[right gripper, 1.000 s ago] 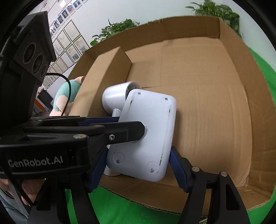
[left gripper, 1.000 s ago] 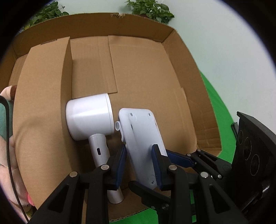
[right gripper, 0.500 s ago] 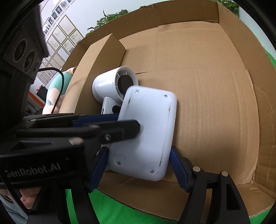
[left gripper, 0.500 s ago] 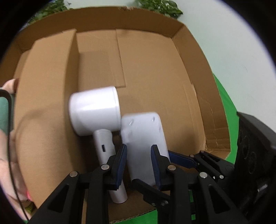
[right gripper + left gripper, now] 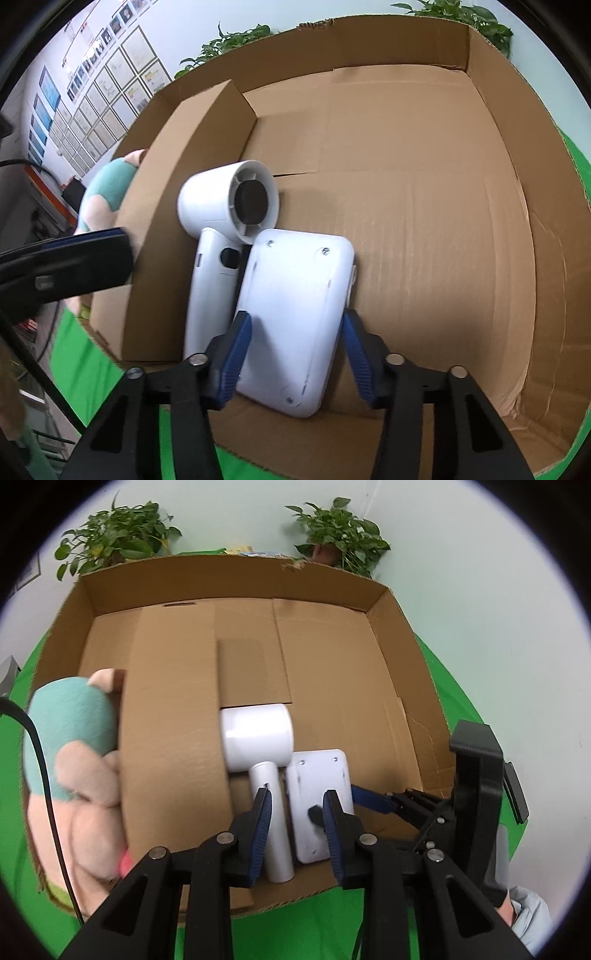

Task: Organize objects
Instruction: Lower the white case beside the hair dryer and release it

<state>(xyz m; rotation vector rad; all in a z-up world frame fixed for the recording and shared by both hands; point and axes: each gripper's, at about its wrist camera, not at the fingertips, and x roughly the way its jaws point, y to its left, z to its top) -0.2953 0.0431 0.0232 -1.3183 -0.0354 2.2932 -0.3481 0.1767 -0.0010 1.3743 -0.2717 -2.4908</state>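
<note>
Green cloth (image 5: 461, 709) lay under a corrugated cardboard box (image 5: 424, 229), pale wall and leafy plants (image 5: 340, 531) behind. Nearest, the right gripper (image 5: 295, 349), blue ribbed pads either side of a smooth white rounded-rectangle device (image 5: 295, 306) on the box floor, was closing, contact unclear; the left gripper (image 5: 297, 827) hung shut and empty above. Beyond lay a glossy white hair dryer (image 5: 229, 206), then an upright cardboard divider (image 5: 170, 738) with a soft plush toy (image 5: 74, 738) behind it.

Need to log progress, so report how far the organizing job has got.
Done: hair dryer and plush toy lie in the cardboard box, either side of the divider. In hand: right gripper closing around the flat white device. Left: releasing it; left gripper is shut, empty.
</note>
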